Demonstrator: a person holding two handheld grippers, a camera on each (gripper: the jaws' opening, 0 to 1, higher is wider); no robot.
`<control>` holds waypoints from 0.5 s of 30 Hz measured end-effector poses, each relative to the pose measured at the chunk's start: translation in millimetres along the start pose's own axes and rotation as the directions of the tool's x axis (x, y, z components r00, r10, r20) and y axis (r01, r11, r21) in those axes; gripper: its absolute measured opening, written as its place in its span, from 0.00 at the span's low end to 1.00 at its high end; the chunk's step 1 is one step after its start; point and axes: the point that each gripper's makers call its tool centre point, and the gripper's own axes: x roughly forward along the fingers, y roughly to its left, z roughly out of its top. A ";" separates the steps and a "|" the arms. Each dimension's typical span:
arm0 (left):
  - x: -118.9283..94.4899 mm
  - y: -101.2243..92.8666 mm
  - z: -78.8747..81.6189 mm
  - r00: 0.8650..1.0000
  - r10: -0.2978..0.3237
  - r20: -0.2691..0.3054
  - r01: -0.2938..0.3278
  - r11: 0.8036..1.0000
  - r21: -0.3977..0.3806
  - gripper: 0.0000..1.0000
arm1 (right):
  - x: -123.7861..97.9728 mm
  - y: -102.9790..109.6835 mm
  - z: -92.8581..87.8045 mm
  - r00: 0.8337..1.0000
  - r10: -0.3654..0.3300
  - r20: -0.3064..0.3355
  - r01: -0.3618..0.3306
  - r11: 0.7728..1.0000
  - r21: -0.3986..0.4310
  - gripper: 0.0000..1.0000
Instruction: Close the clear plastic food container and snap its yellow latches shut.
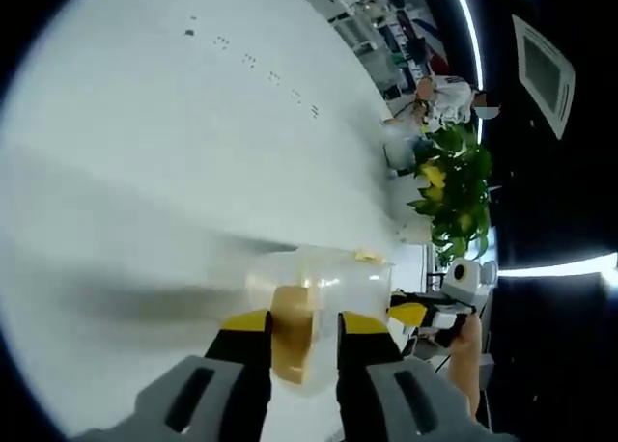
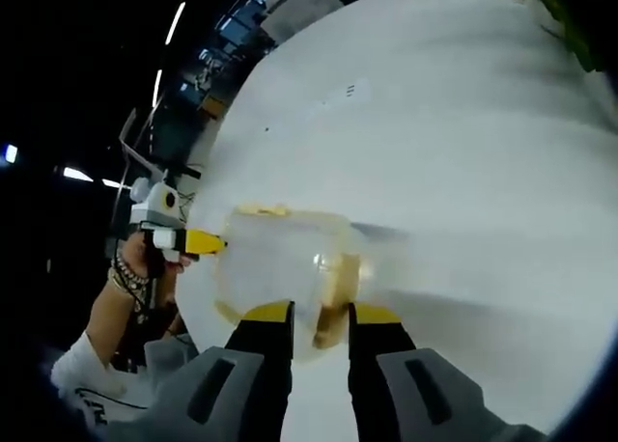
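- Left gripper view: left gripper (image 1: 304, 344) at the near end of the clear plastic food container (image 1: 323, 292), jaws a little apart on either side of a yellow latch (image 1: 292, 344); probably pinching or pressing it, though motion blur leaves actual contact uncertain.
- Container near the edge of the white table (image 1: 193, 152), lid apparently down already, another yellow latch (image 1: 370, 258) visible on a far side, state unclear.
- Right gripper (image 1: 410, 314) just beside the container's opposite end, held by a hand (image 1: 465, 355).
- Plenty of bare tabletop beyond; potted plant (image 1: 452, 191) well apart past the table edge.
- Right gripper view: right gripper (image 2: 321, 328) straddling the latch (image 2: 336, 302) at its own end of the container (image 2: 285, 263), jaws slightly parted around it; firm grip impossible to confirm.
- Left gripper (image 2: 201, 240) touching or just beside the far end, close to the table's edge.
- Judged progress: lid seated, end latches being worked now, side latch (image 2: 259, 210) possibly still to snap.
- Open table on one side, drop-off near on the other.
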 end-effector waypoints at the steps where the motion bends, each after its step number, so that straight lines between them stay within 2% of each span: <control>1: 0.1 -0.1 -0.1 1.000 0.000 -0.002 0.000 1.000 0.000 0.18 | 0.3 -0.3 0.6 1.000 0.003 0.001 -0.003 1.000 0.007 0.18; 3: 0.1 -0.3 -0.5 1.000 -0.004 -0.006 0.004 1.000 -0.001 0.18 | 3.3 -0.1 1.4 1.000 0.016 0.007 -0.017 0.999 0.028 0.19; 4: 0.4 -0.7 -1.6 1.000 -0.007 -0.011 0.007 1.000 0.000 0.18 | 6.9 -1.3 -3.3 1.000 0.002 0.001 -0.002 0.998 0.060 0.19; 5: 0.1 -1.0 -1.0 1.000 -0.009 -0.008 0.009 1.000 -0.001 0.18 | 13.0 -2.0 -3.6 1.000 -0.003 -0.008 0.003 1.000 -0.003 0.19; 6: 0.0 -1.1 -1.1 1.000 -0.008 -0.007 0.008 1.000 0.002 0.18 | 14.7 -2.3 -3.6 1.000 -0.010 -0.009 0.009 1.000 -0.017 0.19; 9: -0.2 -2.1 -1.6 1.000 0.000 -0.013 0.000 1.000 0.003 0.18 | 17.6 2.2 -3.9 0.999 -0.042 -0.015 0.042 0.999 -0.011 0.19; 15: -0.7 -1.1 -2.4 1.000 -0.024 -0.020 0.023 1.000 -0.015 0.16 | 19.8 0.9 -1.0 0.999 -0.030 -0.019 0.030 1.000 0.004 0.19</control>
